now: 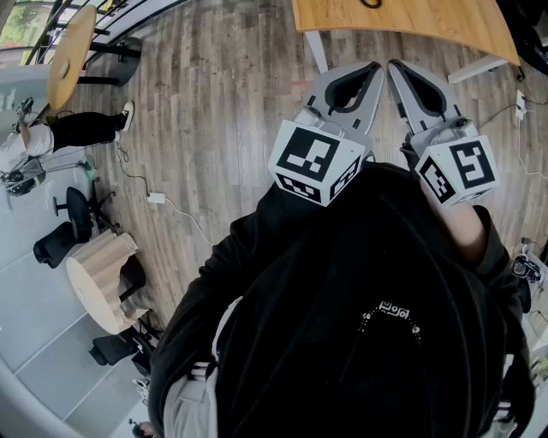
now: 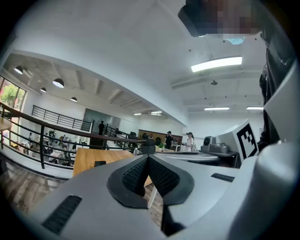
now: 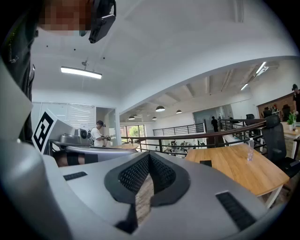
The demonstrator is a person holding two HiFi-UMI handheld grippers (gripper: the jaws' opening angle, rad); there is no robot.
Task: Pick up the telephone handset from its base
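Our left hand-held gripper and right hand-held gripper, smooth grey shells, press their ribbed black pads together on nothing. A flat dark thing lies on the wooden worktop; we cannot tell whether it is the telephone.

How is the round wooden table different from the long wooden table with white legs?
The round wooden table has a circle top; the long wooden table has a stretched-out one with a curved edge. The round one has a black base, the long one white legs. Both stand on the plank floor.
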